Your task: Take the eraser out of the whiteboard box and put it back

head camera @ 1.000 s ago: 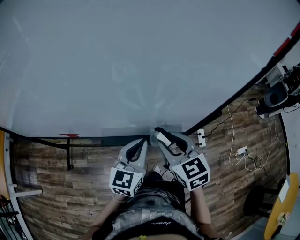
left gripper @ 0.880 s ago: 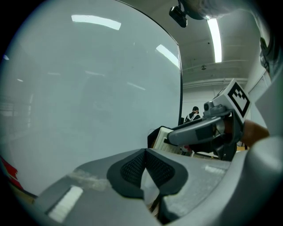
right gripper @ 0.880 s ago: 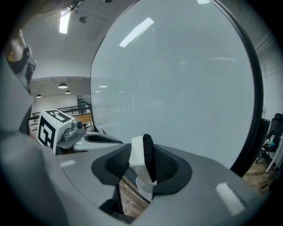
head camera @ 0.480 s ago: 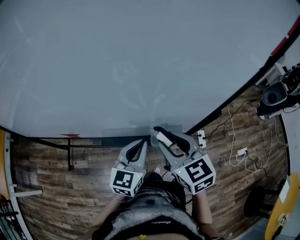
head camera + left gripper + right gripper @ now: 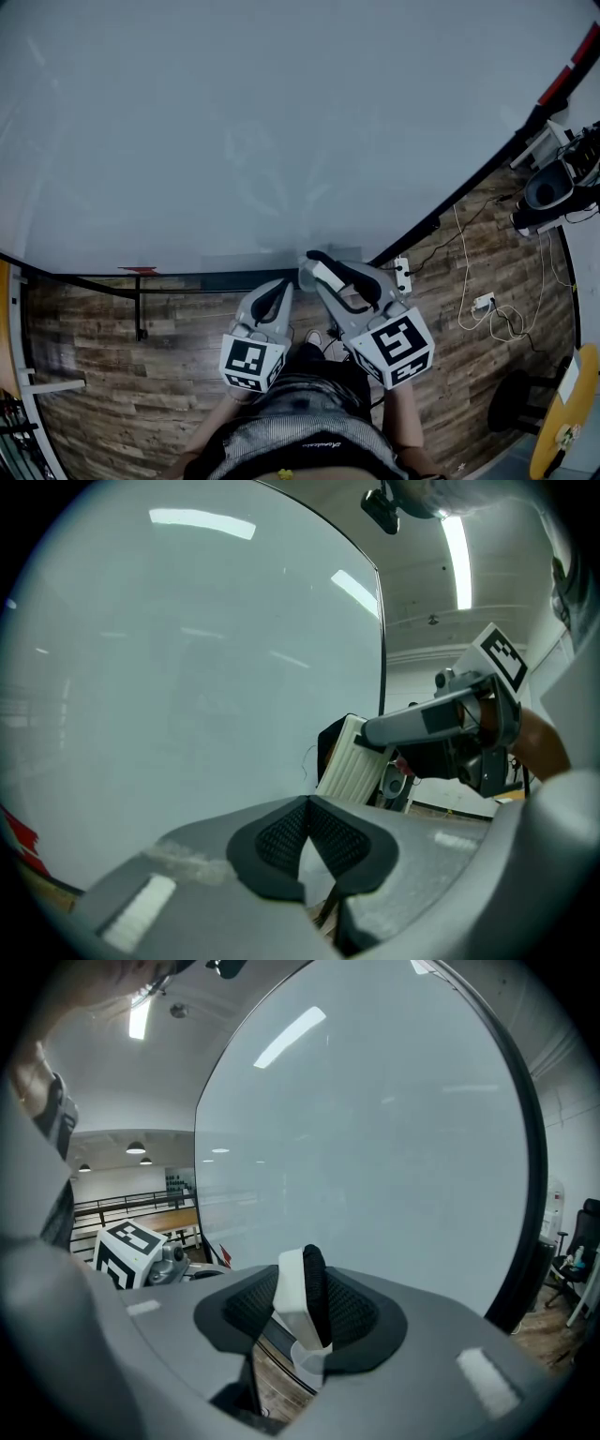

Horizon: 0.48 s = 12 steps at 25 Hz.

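The eraser (image 5: 292, 1305), white-backed with a black felt face, stands on edge between the pads of my right gripper (image 5: 302, 1290), which is shut on it. In the head view that gripper (image 5: 315, 264) holds the eraser (image 5: 324, 276) just in front of the whiteboard's lower edge, above the pale translucent box (image 5: 272, 260) fixed there. The left gripper view shows the ribbed white eraser (image 5: 351, 761) lifted beside the board. My left gripper (image 5: 305, 805) has its pads together with nothing between them; it (image 5: 284, 284) hovers just left of the right one.
The large whiteboard (image 5: 281, 122) fills most of the view. A black stand bar (image 5: 139, 309) runs below it over the wood floor. A power strip (image 5: 403, 275) with cables (image 5: 483, 305) lies to the right, and dark equipment (image 5: 548, 192) stands far right.
My right gripper has risen slightly with the eraser in it, its marker cube now looming larger. The left gripper has stayed where it was.
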Available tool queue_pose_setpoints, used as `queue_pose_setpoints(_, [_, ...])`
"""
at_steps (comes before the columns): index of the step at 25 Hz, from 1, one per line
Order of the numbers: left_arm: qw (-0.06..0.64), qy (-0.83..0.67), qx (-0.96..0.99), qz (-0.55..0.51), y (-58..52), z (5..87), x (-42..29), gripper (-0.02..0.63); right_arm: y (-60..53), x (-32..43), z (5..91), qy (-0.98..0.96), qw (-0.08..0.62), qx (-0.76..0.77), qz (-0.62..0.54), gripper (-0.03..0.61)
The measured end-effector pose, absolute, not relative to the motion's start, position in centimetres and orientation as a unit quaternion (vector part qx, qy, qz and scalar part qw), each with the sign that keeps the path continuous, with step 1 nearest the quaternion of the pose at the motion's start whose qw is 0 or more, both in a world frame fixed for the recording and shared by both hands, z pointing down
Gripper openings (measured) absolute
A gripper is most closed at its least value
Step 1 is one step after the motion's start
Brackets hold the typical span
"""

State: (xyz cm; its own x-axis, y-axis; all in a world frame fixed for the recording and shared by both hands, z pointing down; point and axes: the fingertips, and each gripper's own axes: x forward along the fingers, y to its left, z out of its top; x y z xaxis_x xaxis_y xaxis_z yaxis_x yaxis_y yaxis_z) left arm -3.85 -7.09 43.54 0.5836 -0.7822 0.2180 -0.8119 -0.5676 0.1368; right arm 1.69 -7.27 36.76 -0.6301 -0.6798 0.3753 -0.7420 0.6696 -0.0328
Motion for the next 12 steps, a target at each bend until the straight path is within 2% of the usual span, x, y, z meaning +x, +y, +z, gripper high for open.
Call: queue_pose_setpoints(12, [0.116,-0.452,0.882,0.073,-6.82,44.04,-3.38,0.002,-7.29,2.06,37.17,-0.899,0.165,0.393,0.102,0.156])
